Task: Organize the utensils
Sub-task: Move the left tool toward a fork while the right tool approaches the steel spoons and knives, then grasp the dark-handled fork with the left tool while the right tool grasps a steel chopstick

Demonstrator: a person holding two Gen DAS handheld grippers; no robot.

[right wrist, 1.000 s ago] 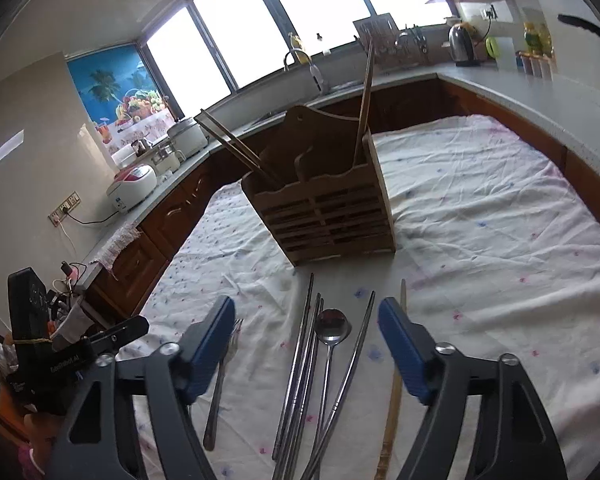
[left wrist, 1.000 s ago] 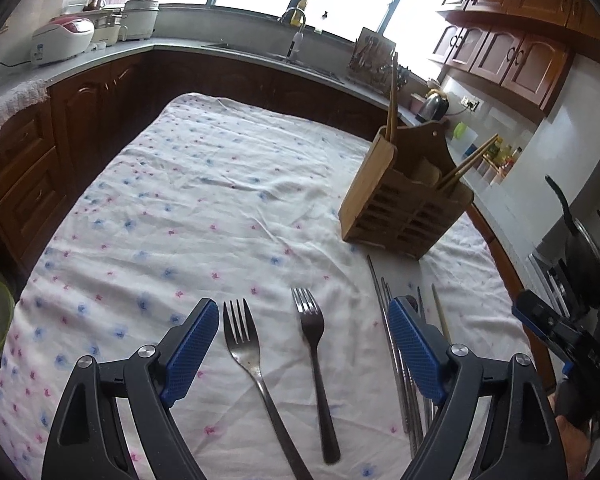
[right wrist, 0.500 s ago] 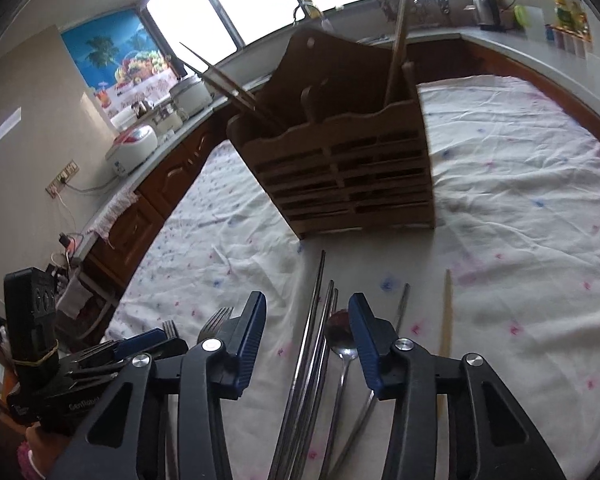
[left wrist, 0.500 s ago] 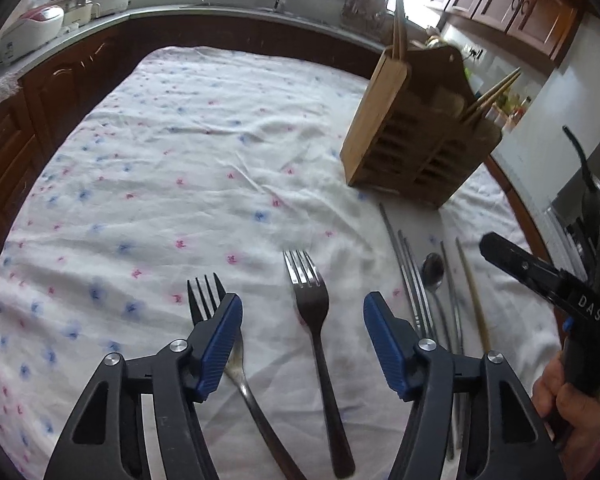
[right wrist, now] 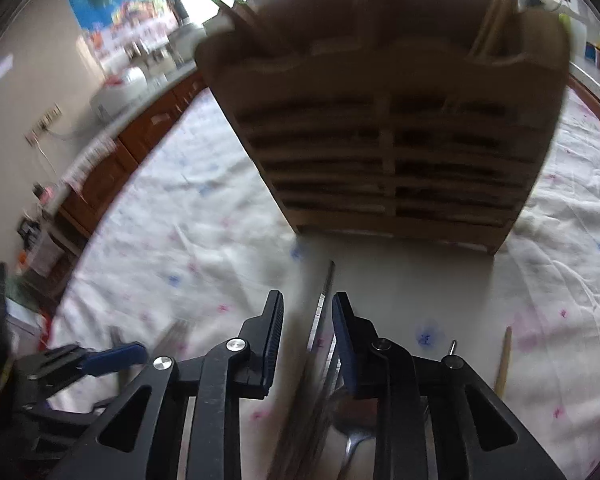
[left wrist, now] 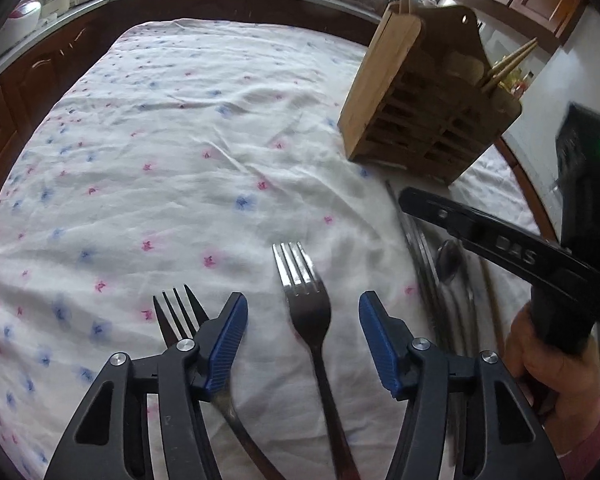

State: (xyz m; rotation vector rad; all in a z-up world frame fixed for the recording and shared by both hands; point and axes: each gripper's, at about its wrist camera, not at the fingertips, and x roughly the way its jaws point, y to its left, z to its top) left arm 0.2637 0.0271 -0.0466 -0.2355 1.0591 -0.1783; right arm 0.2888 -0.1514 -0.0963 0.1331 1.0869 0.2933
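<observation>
Flat on the clothed tabletop [left wrist: 204, 128], the stiff, slick steel fork [left wrist: 309, 312] lies untouched between the left gripper [left wrist: 303, 334]'s closing jaws, best pinched mid-handle, while the right gripper [right wrist: 307, 334] narrows around what look like metal chopsticks [right wrist: 323, 312].

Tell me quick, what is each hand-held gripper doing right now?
Left hand-held gripper: open and closing, a fork between its fingers, not yet pinched.
Right hand-held gripper: open and closing around a metal chopstick, not yet gripped.

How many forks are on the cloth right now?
2. One fork lies between the left claw's closing fingers, untouched; the other fork lies just left of it, partly under the left finger.
</observation>
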